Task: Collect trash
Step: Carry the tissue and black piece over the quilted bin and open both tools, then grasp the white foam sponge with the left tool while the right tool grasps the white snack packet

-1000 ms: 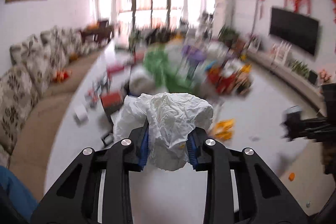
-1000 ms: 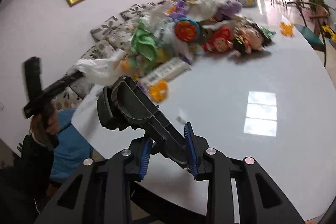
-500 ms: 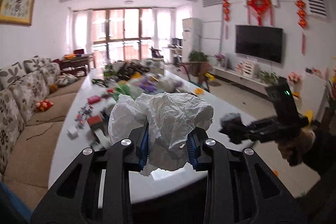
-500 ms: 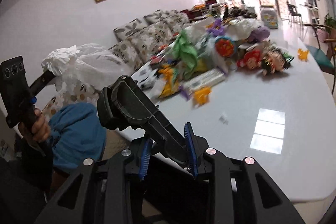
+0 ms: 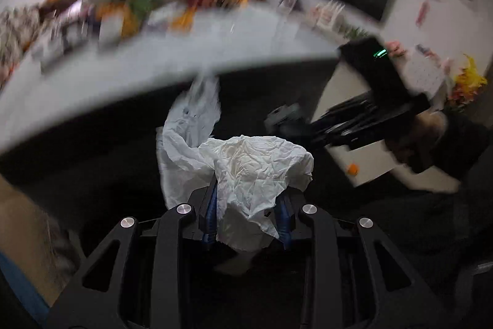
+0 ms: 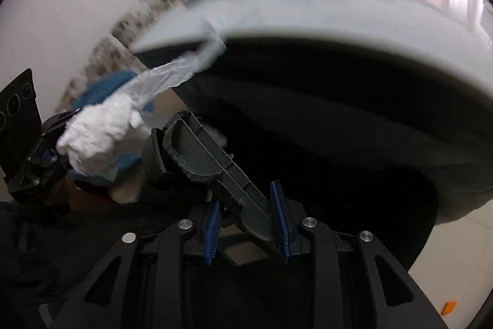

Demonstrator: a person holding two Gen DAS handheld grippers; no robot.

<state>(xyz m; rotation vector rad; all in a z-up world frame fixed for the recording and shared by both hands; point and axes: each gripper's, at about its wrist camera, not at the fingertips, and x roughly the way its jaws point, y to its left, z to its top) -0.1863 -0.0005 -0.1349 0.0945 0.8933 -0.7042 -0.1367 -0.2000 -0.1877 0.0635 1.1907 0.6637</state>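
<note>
L gripper (image 5: 246, 218) clamps white tissue wad (image 5: 258, 171), held below table (image 5: 154, 67) edge. R gripper (image 6: 248, 224) grips dark plastic handle (image 6: 215, 171). Tissue collected, not yet binned; no bin visible. Clutter on table prob. left.

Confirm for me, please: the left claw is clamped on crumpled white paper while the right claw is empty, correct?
Not quite. The right claw is not empty: the right wrist view shows it clamped on a dark plastic piece. The left claw does grip the crumpled white paper.
</note>
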